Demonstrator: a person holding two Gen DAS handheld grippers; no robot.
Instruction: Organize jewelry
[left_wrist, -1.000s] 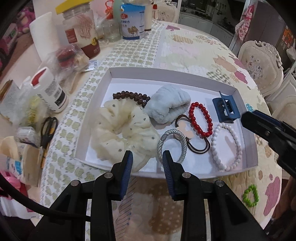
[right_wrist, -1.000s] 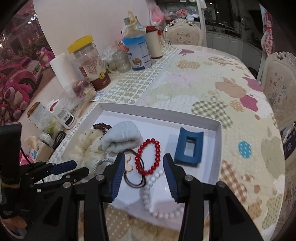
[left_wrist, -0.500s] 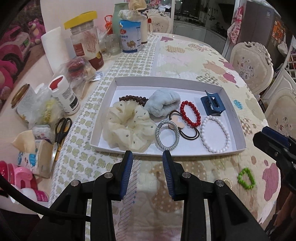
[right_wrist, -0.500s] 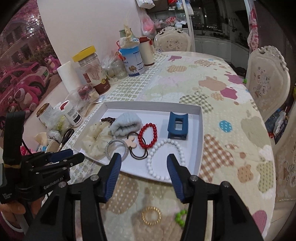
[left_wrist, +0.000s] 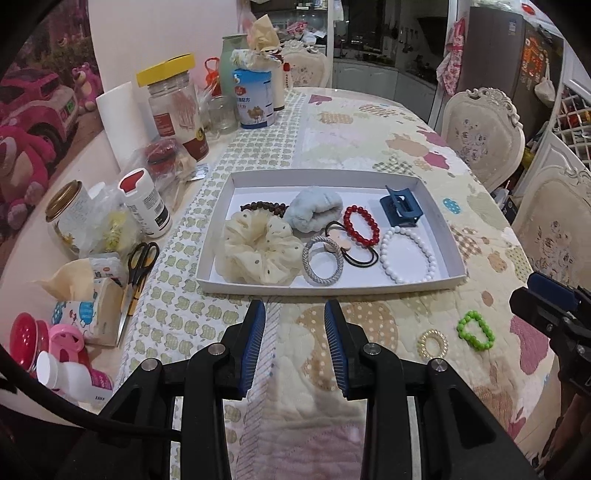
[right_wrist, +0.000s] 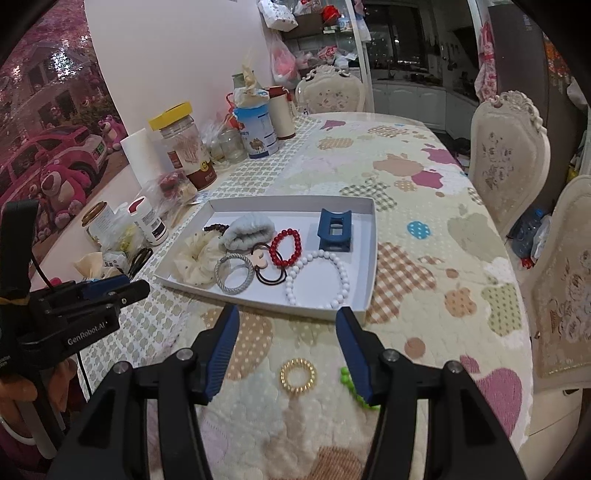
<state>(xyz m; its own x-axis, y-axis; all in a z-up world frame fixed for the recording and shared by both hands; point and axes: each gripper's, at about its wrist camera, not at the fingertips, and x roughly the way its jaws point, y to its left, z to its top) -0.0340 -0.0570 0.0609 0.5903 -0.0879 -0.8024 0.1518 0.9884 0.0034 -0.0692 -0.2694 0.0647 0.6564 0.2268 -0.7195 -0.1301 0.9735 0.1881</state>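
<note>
the right gripper (right_wrist: 288, 347) hangs over the quilted tablecloth (right_wrist: 424, 295) with its blue-padded fingers (right_wrist: 221, 350) spread wide and nothing between them. just below the gap lies a gold beaded ring (right_wrist: 297, 377), and beside it a green bead bracelet (right_wrist: 356, 391) is partly hidden under the right-hand finger. the left gripper (left_wrist: 294, 345) is also over the cloth, its fingers (left_wrist: 253, 347) parted to a moderate gap and empty, pointing at the near wall of the white tray (left_wrist: 325, 288).

the tray sits just beyond both grippers, holding most of the jewelry: a cream dotted scrunchie (left_wrist: 258, 251) at the near left corner, a grey braided hair tie (left_wrist: 322, 260) next to it, black hair ties with a pink charm (left_wrist: 354, 251), a red bead bracelet (left_wrist: 361, 225), a white bead bracelet (left_wrist: 408, 254) toward the near right, a blue claw clip (left_wrist: 400, 208) at the far right, a pale blue scrunchie (left_wrist: 314, 208) in the middle back, and dark brown beads (left_wrist: 264, 207) behind the cream scrunchie. in the left wrist view, the gold ring and the green bracelet lie on the cloth outside the tray, near its right corner.

to the left of the tray stand scissors (left_wrist: 138, 264), a white bottle with a red cap (left_wrist: 146, 203), a yellow-lidded jar (left_wrist: 177, 107) and a blue tin (left_wrist: 255, 98).
</note>
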